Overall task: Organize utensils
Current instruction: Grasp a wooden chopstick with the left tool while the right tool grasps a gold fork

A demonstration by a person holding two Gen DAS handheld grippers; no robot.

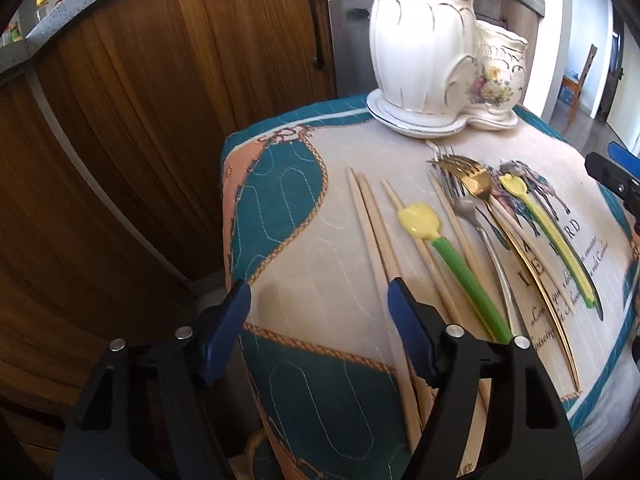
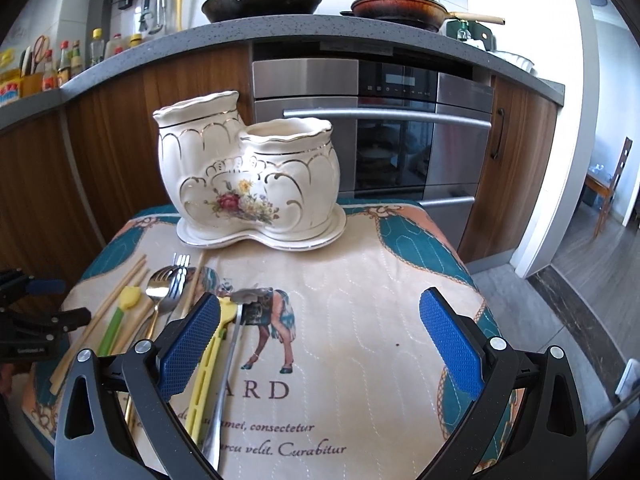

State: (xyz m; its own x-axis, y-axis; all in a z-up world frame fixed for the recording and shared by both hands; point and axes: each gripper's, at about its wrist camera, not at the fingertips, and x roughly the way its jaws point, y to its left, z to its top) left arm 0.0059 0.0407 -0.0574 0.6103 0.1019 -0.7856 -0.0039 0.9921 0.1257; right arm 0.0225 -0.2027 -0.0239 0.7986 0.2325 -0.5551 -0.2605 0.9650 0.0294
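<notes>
Ceramic holder (image 2: 248, 176) — being kept at the worktop's (image 2: 360, 320) far edge. Left gripper (image 1: 318, 320) — being held open over chopsticks (image 1: 376, 236), nothing gripped. Right gripper (image 2: 320, 344) — being held open, empty.

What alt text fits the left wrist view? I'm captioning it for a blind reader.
The open left gripper hovers over a quilted mat, its right finger above wooden chopsticks. Beside them lie a green-handled spoon, forks and a yellow spoon, with a white ceramic holder at the mat's far edge.
</notes>
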